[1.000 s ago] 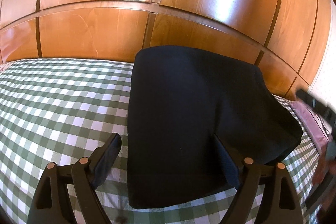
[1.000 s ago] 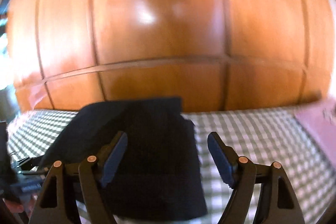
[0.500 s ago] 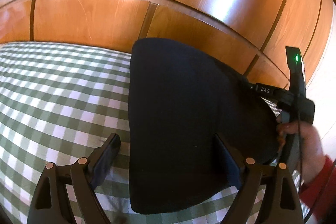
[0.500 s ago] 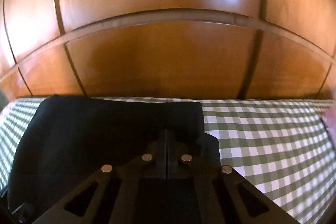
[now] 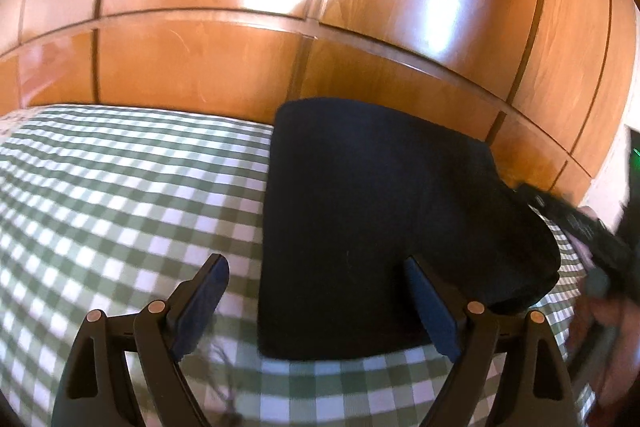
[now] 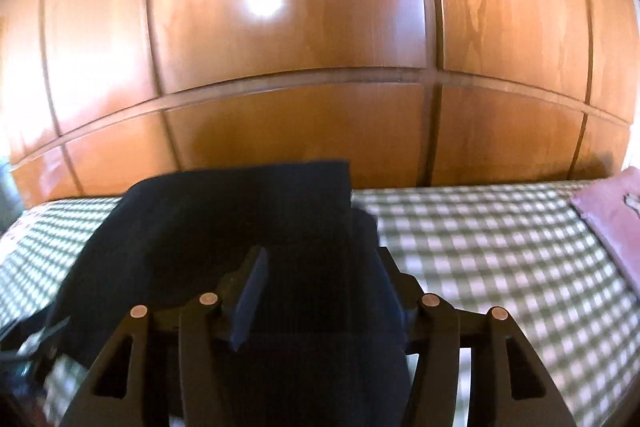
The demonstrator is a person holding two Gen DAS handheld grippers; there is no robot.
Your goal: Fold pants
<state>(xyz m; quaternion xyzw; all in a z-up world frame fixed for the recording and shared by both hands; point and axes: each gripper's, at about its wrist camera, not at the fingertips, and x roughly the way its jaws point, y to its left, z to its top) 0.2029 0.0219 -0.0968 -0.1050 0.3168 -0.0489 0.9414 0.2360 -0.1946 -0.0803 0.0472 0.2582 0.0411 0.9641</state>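
1. On the bed point(image 5: 120, 195), one pair of dark pants point(image 5: 372, 219) lies folded into a compact block against the wooden wardrobe panels point(image 5: 320, 7).
2. Two hand-held grippers are in view, one per wrist camera.
3. Left hand-held gripper point(image 5: 320, 299): fingers spread wide, nothing between them; it straddles the near left edge of the pants.
4. Right hand-held gripper point(image 6: 324, 291): fingers parted; the pants fabric covers its right finger, contact unclear.
5. One pink pillow point(image 6: 612, 219) lies at the far right of the bed.
6. Checked sheet lies bare to the left and right of the pants.
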